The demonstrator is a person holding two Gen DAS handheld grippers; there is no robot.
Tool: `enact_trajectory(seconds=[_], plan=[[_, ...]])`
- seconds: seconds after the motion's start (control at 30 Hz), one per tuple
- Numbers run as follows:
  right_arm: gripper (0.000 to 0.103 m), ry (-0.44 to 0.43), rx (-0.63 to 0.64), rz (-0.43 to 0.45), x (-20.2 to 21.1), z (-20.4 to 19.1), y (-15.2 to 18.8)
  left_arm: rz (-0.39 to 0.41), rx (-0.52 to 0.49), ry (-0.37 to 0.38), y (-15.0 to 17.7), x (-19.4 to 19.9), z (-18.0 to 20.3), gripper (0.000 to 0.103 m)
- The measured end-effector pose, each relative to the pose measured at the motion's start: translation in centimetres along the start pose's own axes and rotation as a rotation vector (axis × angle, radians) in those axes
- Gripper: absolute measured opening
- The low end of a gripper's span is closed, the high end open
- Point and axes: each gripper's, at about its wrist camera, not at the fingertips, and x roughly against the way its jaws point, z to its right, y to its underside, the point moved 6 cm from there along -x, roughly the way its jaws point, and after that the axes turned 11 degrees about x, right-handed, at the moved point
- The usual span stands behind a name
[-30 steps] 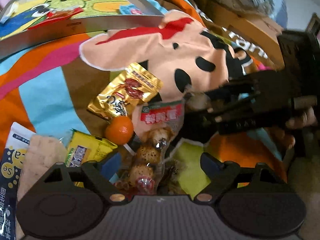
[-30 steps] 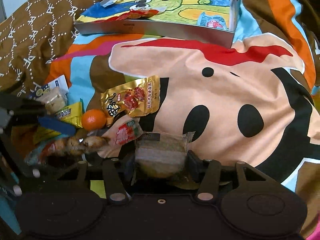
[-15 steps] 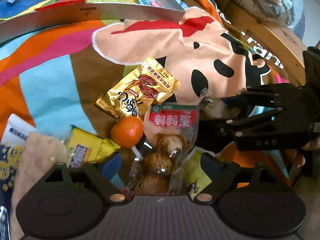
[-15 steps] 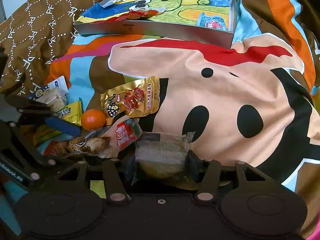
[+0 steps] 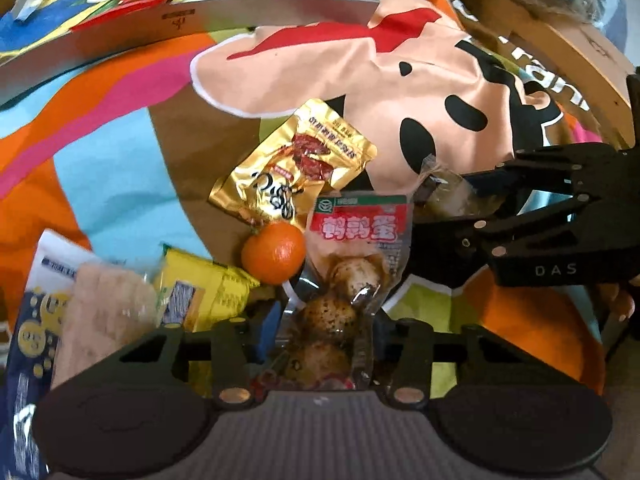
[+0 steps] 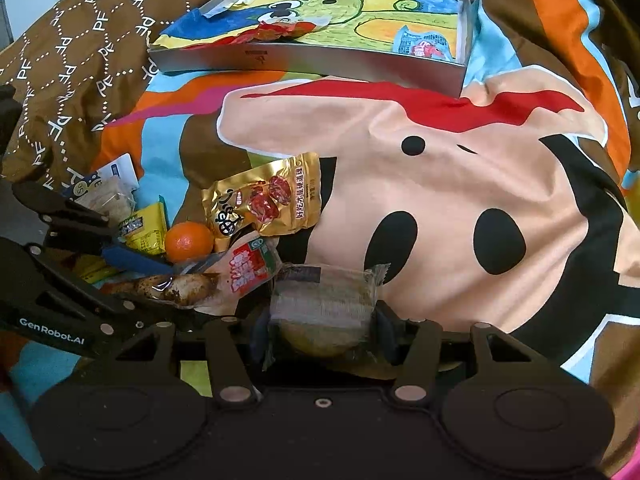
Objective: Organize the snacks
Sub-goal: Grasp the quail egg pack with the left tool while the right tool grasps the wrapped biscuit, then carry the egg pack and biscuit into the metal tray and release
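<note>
My left gripper (image 5: 324, 332) is shut on a clear pack of quail eggs (image 5: 340, 280) with a red label, low over the cartoon blanket. In the right wrist view the same quail egg pack (image 6: 192, 284) lies slanted in the left gripper (image 6: 136, 268). My right gripper (image 6: 324, 328) is shut on a clear-wrapped round pastry (image 6: 324, 304), just right of the egg pack. From the left wrist view, the right gripper (image 5: 472, 200) comes in from the right with the pastry (image 5: 444, 192). A shallow grey box (image 6: 304, 62) with a cartoon lining sits at the far edge.
A gold date packet (image 6: 264, 200), a tangerine (image 6: 188, 242) and a yellow packet (image 6: 146, 224) lie beside the egg pack. Crackers (image 5: 104, 320) and a blue-white pack (image 5: 28, 344) sit at far left. Two snack packets lie in the box. A brown pillow (image 6: 80, 60) rises at left.
My left gripper's fingers have come together onto the quail egg pack, after moving forward over it. The right gripper has kept still with the pastry.
</note>
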Motion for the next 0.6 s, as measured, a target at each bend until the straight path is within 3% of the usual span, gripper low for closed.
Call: enact_trajectory(seconds=[0.27, 0.6], plan=[[0.055, 0.011, 0.018, 0.005, 0.1, -0.5, 0.2, 0.033, 0.100, -0.022, 0.9, 0.9, -0.2, 0.045], [0.054, 0.091, 0.241, 0.040, 1.1, -4.3, 0.7, 0.129, 0.146, -0.124, 4.0, 3.9, 1.4, 0.041]])
